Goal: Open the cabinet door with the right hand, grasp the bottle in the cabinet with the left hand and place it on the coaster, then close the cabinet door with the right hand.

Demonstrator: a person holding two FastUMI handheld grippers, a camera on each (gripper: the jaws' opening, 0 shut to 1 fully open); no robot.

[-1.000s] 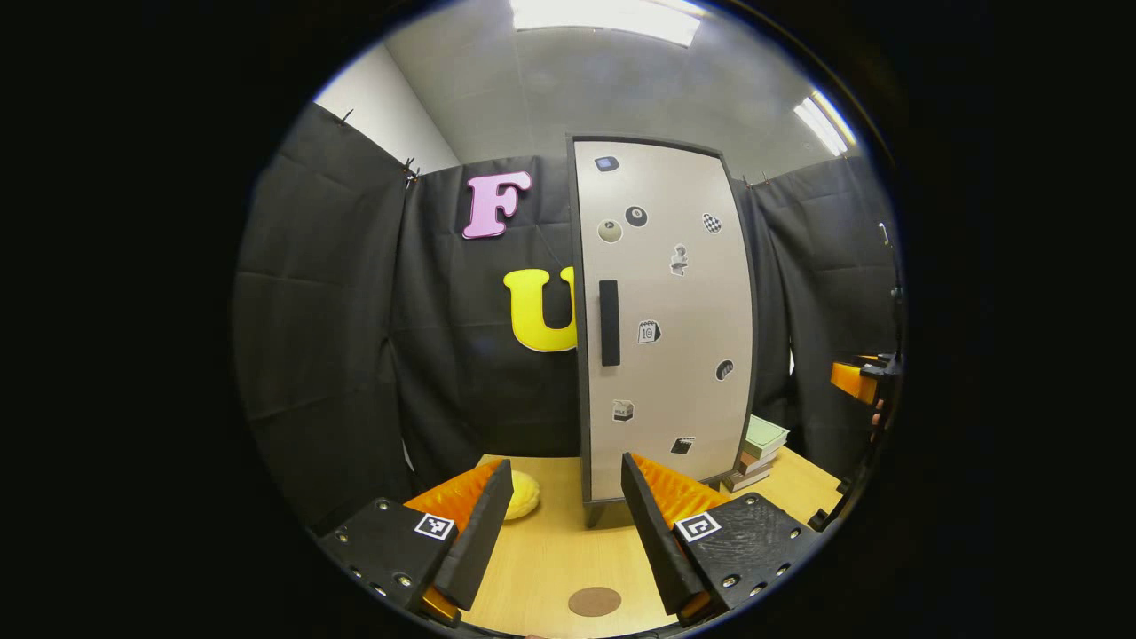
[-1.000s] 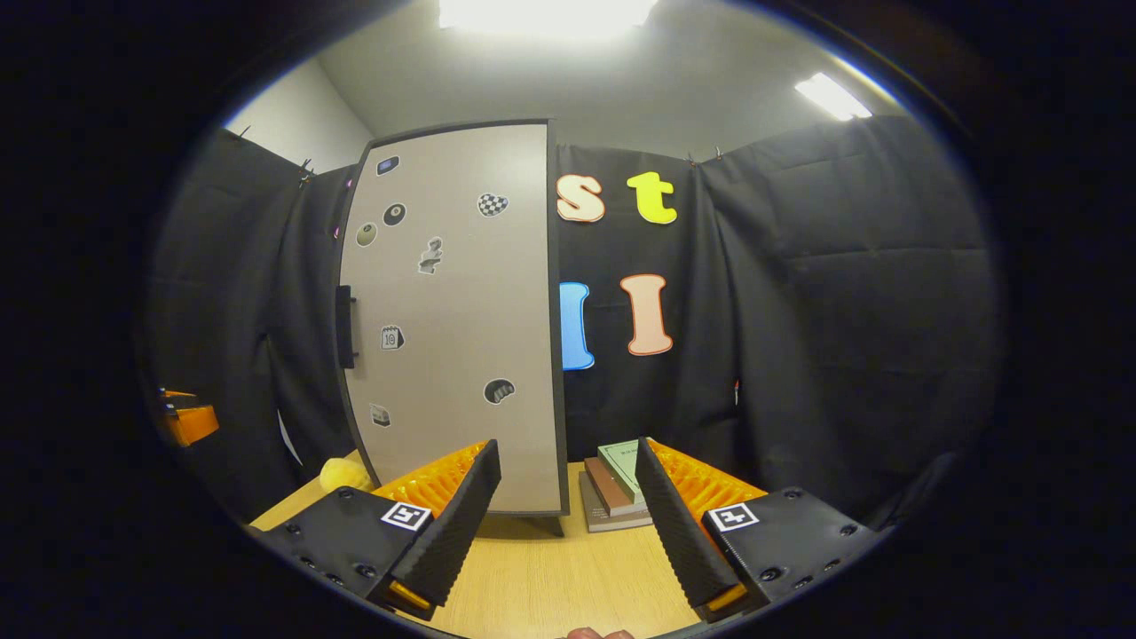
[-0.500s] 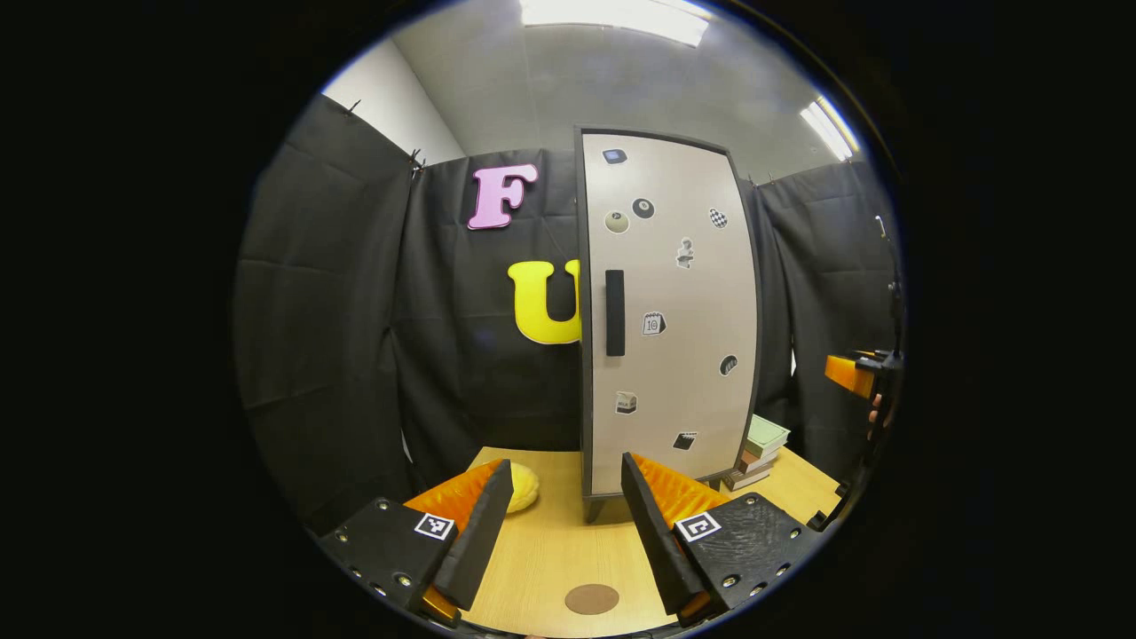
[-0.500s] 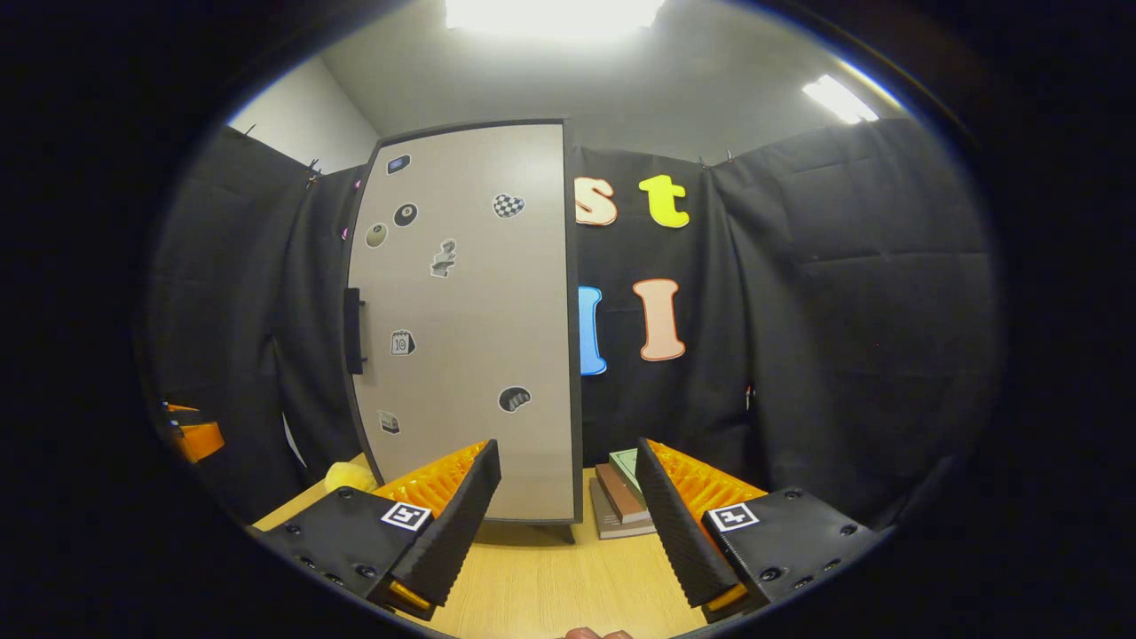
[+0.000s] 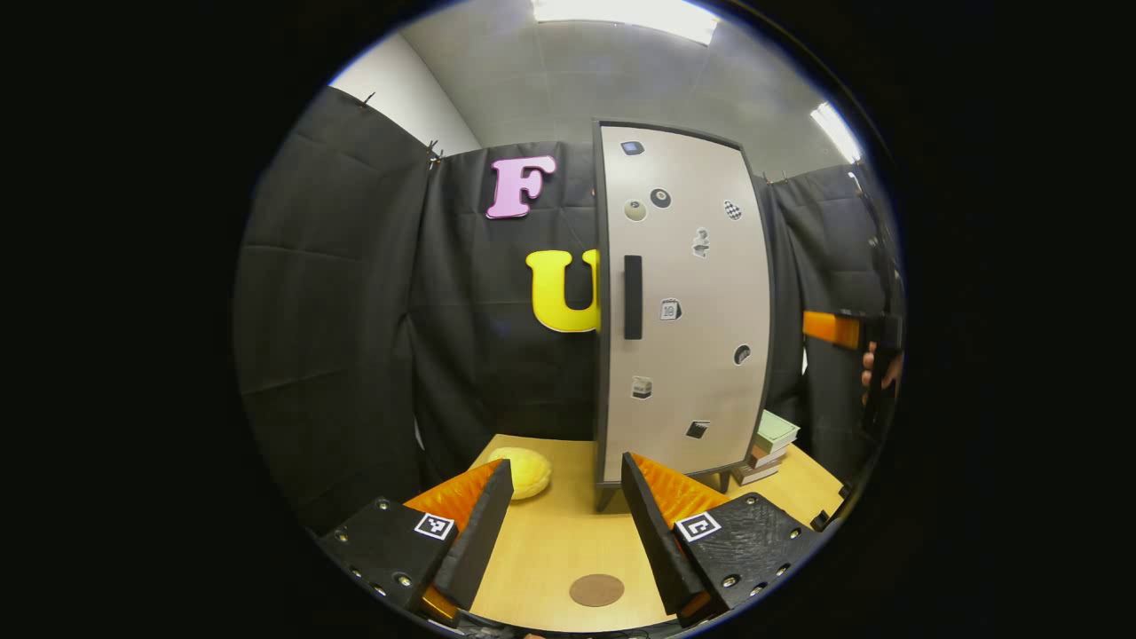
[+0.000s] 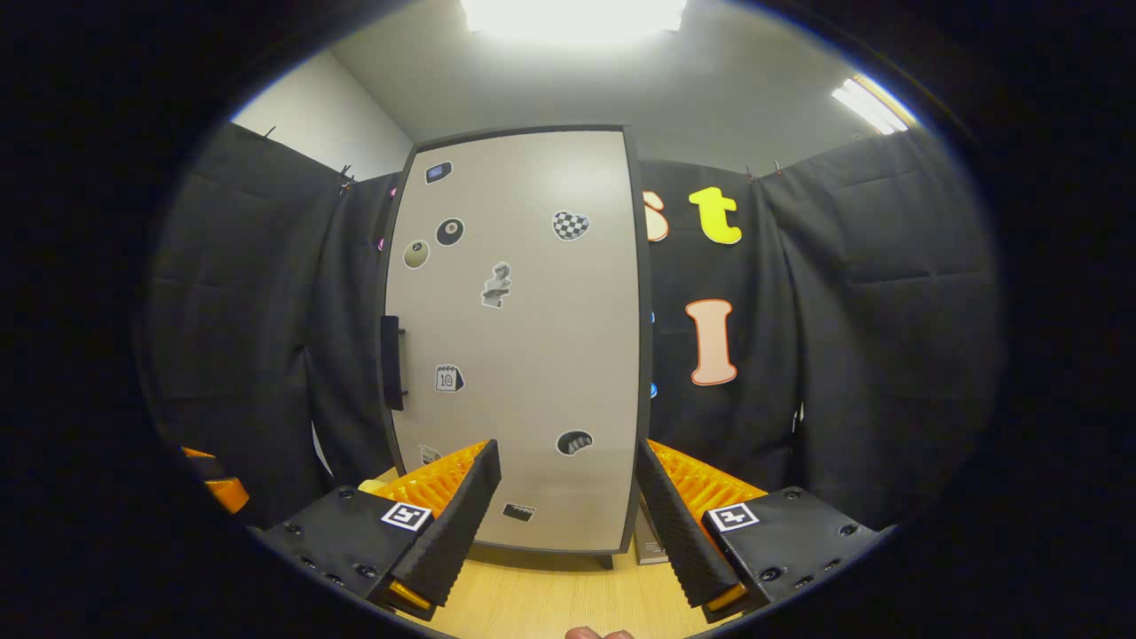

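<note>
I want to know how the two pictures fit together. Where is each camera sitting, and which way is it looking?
Left gripper view: rides on the left gripper, open, facing the shut cabinet door over the table and coaster; a hand shows at the right edge.
Right gripper view: rides on the right gripper, open, facing the door from nearer.
Both share the door and its black handle.

Both the left gripper [image 5: 557, 524] and right gripper [image 6: 568, 519] hover with fingers spread apart.
</note>
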